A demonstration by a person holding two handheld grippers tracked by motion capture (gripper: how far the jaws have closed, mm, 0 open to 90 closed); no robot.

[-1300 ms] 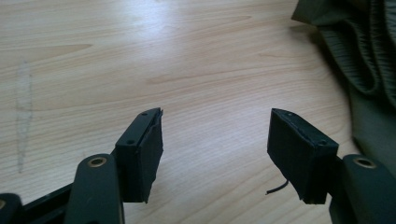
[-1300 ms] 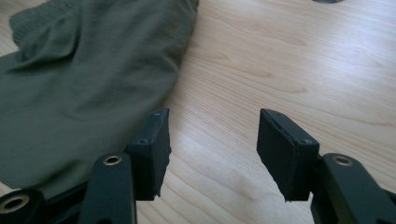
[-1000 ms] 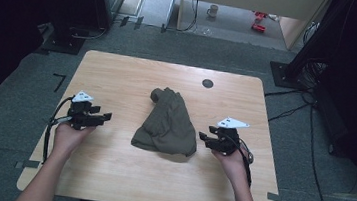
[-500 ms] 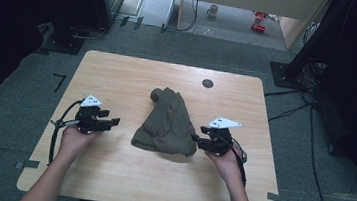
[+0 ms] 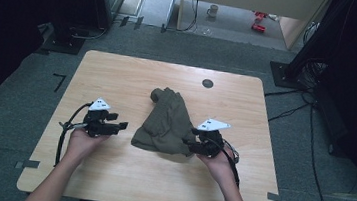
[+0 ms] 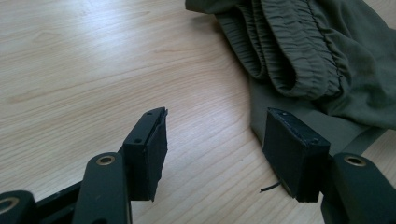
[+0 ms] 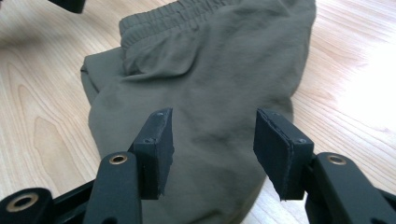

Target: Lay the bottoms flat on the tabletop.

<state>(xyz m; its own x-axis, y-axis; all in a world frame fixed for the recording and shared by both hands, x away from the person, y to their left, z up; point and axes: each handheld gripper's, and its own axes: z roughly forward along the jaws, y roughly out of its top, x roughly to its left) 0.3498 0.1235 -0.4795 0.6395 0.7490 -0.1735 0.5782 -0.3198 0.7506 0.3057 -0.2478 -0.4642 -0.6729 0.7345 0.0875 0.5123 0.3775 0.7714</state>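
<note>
1. One wooden table [image 5: 118,79] spans most of the high view, pale and rectangular, with a small dark round disc [image 5: 208,83] set near its far edge.
2. One olive-green garment [image 5: 166,122] lies crumpled at the middle of the table, its gathered elastic waistband [image 6: 280,51] turned toward the person's left side.
3. Two forearms enter from the near edge, each hand holding a black two-jaw gripper.
4. On the right, the right gripper [image 5: 193,138] sits at the garment's near right edge. Its jaws have just been opening and stand apart over the cloth [image 7: 210,93], pinching nothing.
5. On the left, the left gripper [image 5: 122,126] rests just beside the garment's left edge, jaws parted about halfway, with bare wood between them and the fabric hem beside one jaw.
</note>
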